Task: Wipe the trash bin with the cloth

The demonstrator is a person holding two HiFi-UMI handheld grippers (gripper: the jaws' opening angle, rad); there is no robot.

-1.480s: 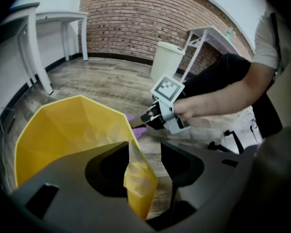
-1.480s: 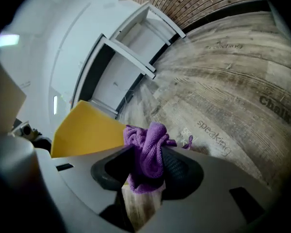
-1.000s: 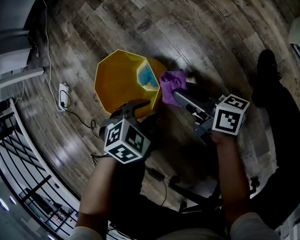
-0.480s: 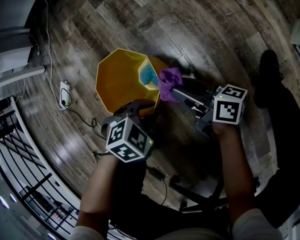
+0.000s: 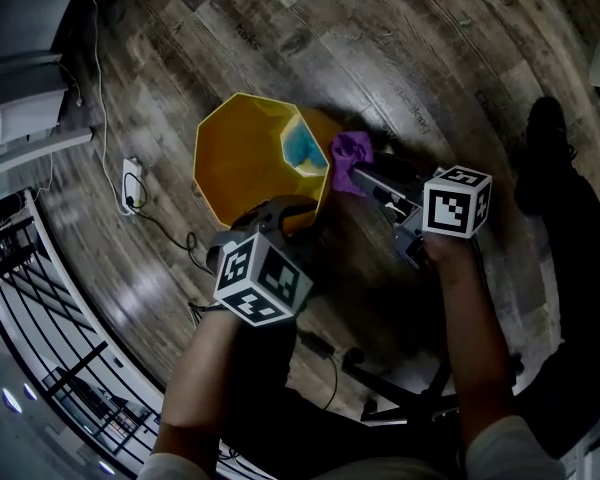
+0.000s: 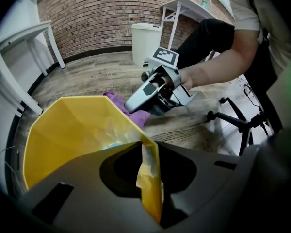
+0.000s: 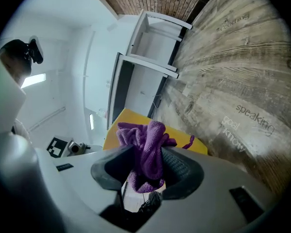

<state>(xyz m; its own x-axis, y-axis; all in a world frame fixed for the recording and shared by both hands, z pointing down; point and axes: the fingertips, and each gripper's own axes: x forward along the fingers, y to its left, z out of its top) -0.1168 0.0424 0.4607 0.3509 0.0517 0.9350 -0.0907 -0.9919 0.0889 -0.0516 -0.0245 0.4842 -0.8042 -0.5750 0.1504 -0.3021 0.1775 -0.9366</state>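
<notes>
Bin (image 5: 232, 166), yellow with a many-sided mouth, stands upright on the wood floor (image 5: 430, 58), in front of the person and a little to their left. A blue patch (image 5: 300, 148) shows deep inside it; what it is cannot be told. The left gripper (image 5: 302, 208) points steeply down at the near edge of the bin. Its jaws have just been closing, and in the left gripper view they are clamped on the thin yellow wall at the rim, which stands edge-on between them (image 6: 149, 176). The right gripper (image 5: 358, 175) lies nearly level and comes in from the right with its jaws closed on the cloth (image 5: 348, 151), a bunched purple rag that bulges out past the tips. In the right gripper view the cloth (image 7: 148, 147) fills the gap between the jaws, with the yellow bin (image 7: 190, 143) right behind it. From the left gripper view the cloth (image 6: 139, 116) sits against the outside of the bin's far wall, just below the rim, and seems to touch it. The right gripper (image 6: 132, 105) slopes down toward it from the person's hand (image 6: 196, 74). A white power strip (image 5: 128, 190) with its cable lies on the floor well to the left of the bin. A black chair base (image 6: 237, 123) stands behind the right arm.
</notes>
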